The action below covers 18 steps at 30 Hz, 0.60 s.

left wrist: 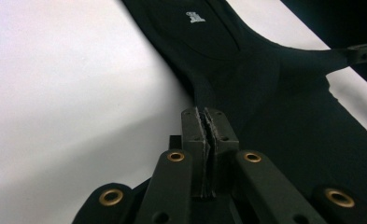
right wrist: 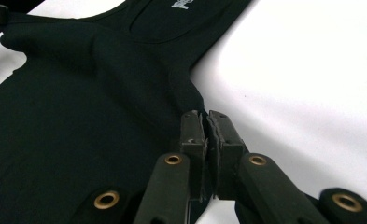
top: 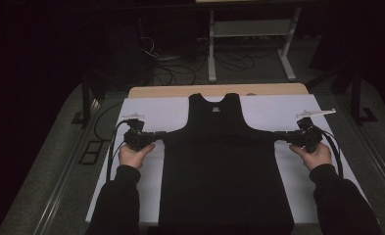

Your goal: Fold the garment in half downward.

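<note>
Spreading black tank top on white worktop | left tongs clamped at 9 o'clock underarm, right tongs at 3 | pulling evenly, keeping fabric taut, flat.

Black sleeveless top lies flat on white sheet, side corners stretched outward.

Dim lab — floor cables, metal stand

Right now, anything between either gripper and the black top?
Nothing visible. The left gripper and right gripper are each shut on the black sleeveless fabric top, pinching its side edges, stretched flat over the white table cover.
</note>
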### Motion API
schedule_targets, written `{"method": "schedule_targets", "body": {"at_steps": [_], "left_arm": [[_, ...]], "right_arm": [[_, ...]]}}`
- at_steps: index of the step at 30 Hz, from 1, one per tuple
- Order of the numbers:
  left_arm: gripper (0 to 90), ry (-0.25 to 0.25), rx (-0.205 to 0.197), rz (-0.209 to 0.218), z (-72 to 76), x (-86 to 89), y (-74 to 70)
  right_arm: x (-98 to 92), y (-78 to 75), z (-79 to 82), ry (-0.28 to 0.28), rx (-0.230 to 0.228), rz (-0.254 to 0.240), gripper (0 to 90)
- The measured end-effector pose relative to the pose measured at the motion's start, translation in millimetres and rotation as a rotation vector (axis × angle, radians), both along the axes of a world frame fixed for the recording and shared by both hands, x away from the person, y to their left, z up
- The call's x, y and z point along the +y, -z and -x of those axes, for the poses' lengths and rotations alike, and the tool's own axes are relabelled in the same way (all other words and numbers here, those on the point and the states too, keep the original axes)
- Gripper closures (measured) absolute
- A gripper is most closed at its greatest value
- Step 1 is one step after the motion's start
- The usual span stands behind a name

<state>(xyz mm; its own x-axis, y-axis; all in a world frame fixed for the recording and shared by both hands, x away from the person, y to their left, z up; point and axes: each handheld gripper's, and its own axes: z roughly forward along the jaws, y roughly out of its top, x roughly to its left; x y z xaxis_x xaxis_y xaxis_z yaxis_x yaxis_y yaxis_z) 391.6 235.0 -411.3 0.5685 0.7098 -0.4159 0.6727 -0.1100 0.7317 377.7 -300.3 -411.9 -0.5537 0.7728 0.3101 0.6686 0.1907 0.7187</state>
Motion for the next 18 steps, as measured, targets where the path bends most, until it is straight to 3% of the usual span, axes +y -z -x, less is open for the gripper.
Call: {"method": "schedule_targets", "body": {"at_steps": [4, 18], "left_arm": [[86.4, -0.008, 0.003, 0.029, 9.8, 3.8, -0.9], [86.4, 0.004, 0.041, 0.023, 29.5, 8.5, 3.9]], "right_arm": [[-1.8, -1.0, 6.1, 0.002, 0.006, -0.011, 84.3], [-1.1, 0.5, 20.9, -0.006, 0.021, -0.007, 84.2]]}}
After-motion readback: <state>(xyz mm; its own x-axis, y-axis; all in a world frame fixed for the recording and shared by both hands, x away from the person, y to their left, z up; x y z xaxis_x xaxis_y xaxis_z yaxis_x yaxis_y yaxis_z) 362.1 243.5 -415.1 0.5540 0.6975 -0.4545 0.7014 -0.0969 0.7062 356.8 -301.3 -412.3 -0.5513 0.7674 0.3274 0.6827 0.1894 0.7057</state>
